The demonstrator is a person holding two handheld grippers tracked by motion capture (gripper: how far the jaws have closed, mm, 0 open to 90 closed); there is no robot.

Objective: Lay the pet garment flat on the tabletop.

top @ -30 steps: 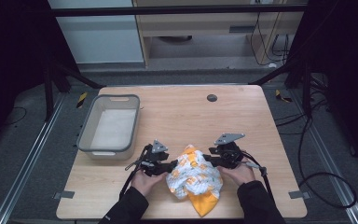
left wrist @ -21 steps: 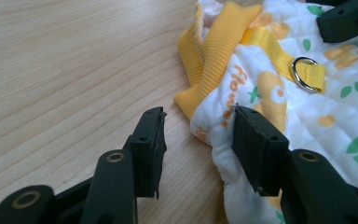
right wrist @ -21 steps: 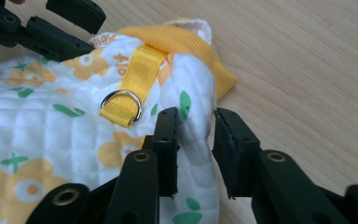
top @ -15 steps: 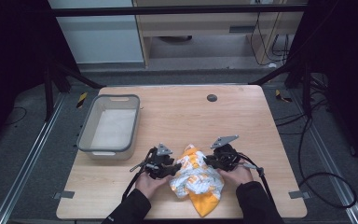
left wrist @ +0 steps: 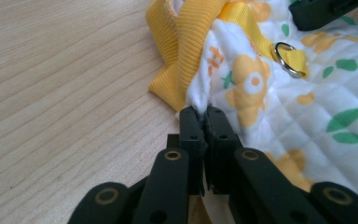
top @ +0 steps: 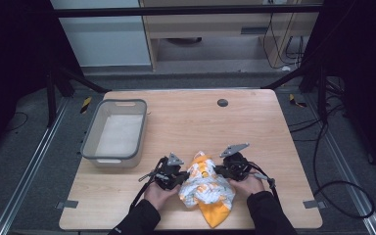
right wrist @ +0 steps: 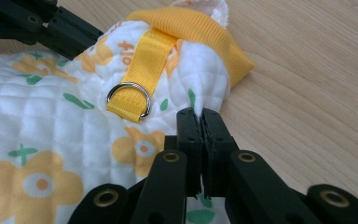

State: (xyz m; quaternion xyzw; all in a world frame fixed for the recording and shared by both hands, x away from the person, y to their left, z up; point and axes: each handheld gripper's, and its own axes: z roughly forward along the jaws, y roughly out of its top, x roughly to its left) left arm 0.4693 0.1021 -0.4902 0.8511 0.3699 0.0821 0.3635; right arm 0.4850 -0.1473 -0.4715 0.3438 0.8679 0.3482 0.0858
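A quilted white garment (top: pixel 206 188) printed with yellow flowers and trimmed in yellow ribbing lies on the wooden table (top: pixel 186 117), near its front edge and well apart from the grey bin (top: pixel 89 142) to its left. The left gripper (top: pixel 175 177) has just been closing; its jaws now pinch the garment's left edge beside the ribbing. The right gripper (top: pixel 223 171) has likewise just closed, its jaws clamped on the garment's right edge near a metal D-ring (right wrist: pixel 129 99) on a yellow strap.

Both claws (left wrist: pixel 204 114) (right wrist: pixel 200 114) apparently clamped
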